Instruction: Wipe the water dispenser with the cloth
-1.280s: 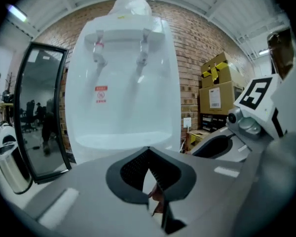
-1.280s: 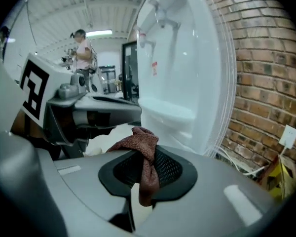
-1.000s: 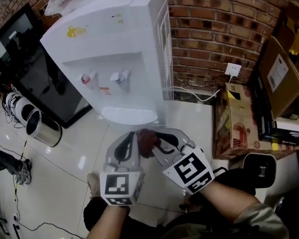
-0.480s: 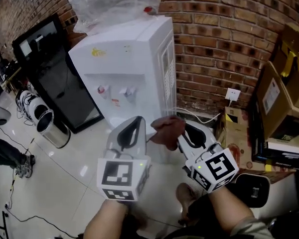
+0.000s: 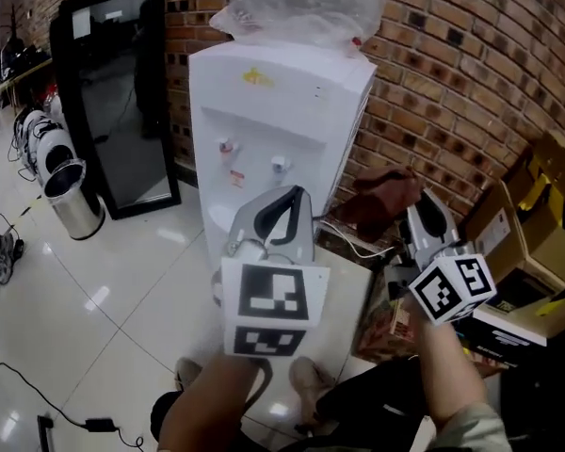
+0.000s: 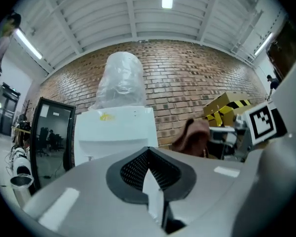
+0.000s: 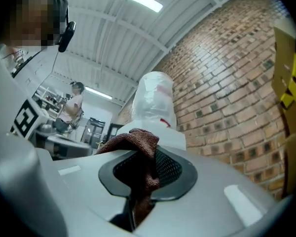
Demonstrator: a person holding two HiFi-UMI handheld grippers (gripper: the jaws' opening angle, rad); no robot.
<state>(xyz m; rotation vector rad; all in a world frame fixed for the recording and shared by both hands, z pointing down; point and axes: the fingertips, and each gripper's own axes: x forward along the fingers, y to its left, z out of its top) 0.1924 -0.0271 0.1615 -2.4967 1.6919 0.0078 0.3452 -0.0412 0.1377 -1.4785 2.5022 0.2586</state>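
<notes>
Cloth (image 7: 138,154) is bunched in the right gripper (image 5: 405,205), clamped tight, with the water dispenser (image 5: 273,111) ahead and to its left. A wad like that could slip out once it drags. Left gripper (image 5: 284,205) is closed, empty. Both have come up from down by its base since a second ago.

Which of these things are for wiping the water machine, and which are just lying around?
For the job:
- water dispenser
- brown cloth
- right gripper, clamped on the cloth

Just lying about:
- metal bin
- dark glass panel leaning on the wall
- cardboard boxes
- plastic-wrapped bottle on top of the dispenser
</notes>
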